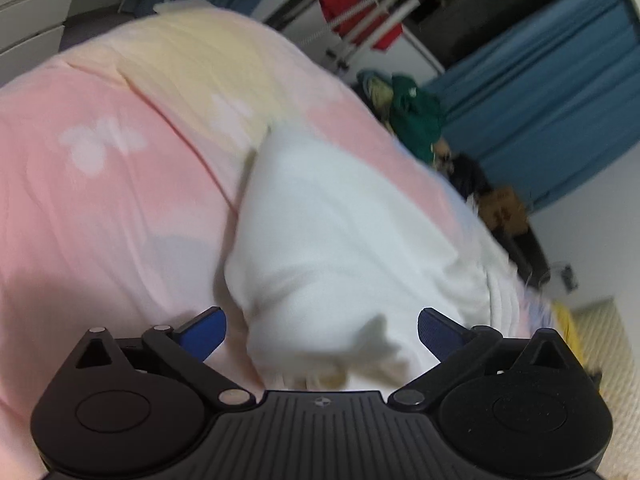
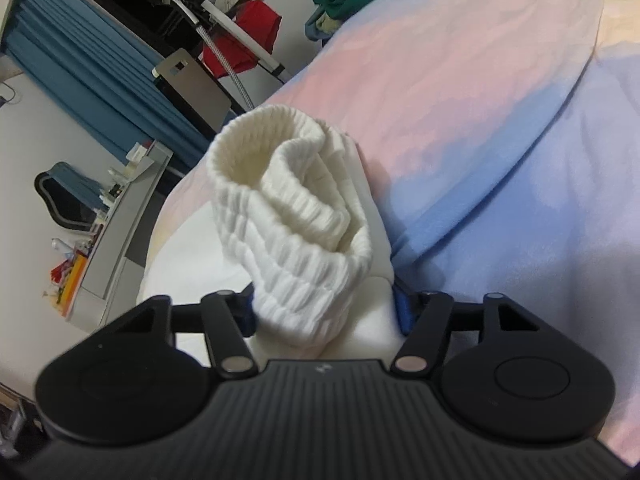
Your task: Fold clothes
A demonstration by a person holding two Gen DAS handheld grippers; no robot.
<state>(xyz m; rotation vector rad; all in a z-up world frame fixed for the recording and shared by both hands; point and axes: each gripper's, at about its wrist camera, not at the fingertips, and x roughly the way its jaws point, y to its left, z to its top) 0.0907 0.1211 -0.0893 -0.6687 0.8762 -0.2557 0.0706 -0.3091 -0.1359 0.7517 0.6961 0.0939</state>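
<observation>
A white garment [image 1: 340,232] lies bunched on the pink, yellow and blue bedcover [image 1: 112,200]. In the left wrist view my left gripper [image 1: 320,336] hangs just over its near end, jaws spread wide. The blue pads [image 1: 204,336] stand clear of the cloth on both sides. This view is blurred. In the right wrist view my right gripper [image 2: 324,314] is shut on the white garment [image 2: 296,216]. A thick roll of its ribbed cuff stands up between the fingers, and only the edges of the blue pads [image 2: 402,312] show beside the cloth.
A pile of green clothes [image 1: 416,120] sits at the bed's far edge. Beyond it are blue curtains [image 1: 552,100] and a drying rack with a red garment [image 2: 244,36]. A cluttered desk [image 2: 116,216] and a chair [image 2: 64,196] stand left of the bed.
</observation>
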